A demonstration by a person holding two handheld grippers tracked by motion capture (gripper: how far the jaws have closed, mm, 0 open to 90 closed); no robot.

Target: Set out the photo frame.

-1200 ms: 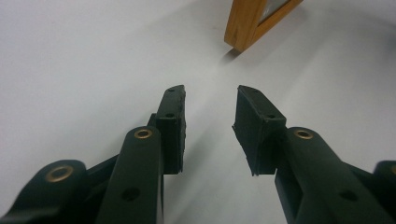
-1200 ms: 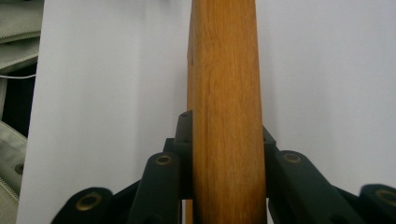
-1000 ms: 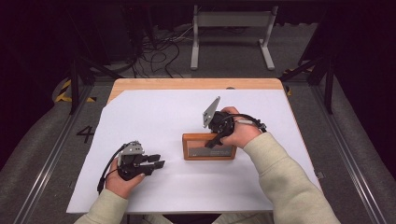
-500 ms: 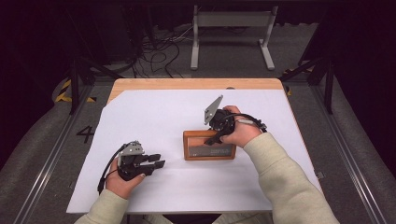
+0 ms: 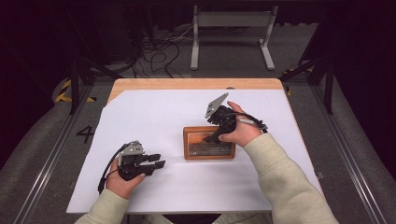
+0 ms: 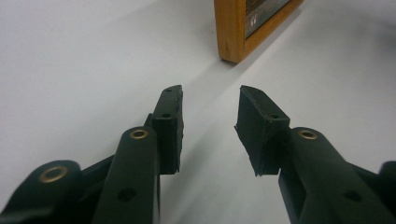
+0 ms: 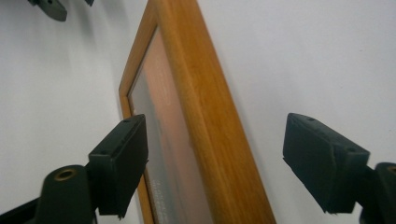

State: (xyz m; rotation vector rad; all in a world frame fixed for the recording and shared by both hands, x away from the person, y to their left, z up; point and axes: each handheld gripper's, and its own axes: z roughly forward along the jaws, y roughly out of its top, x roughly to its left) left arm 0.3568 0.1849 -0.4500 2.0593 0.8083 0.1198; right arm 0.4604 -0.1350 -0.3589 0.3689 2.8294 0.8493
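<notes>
Flat now: picture frame [image 5: 208, 143], long axis across table [image 5: 140, 107]

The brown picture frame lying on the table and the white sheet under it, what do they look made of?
The brown picture frame looks like wood with a smooth satin finish: faint grain lines run along its rail, though it could be a wood-look veneer. Its glossy front pane may be glass or clear plastic. The white sheet looks like matte paper or thin board, flat and without shine.
</notes>
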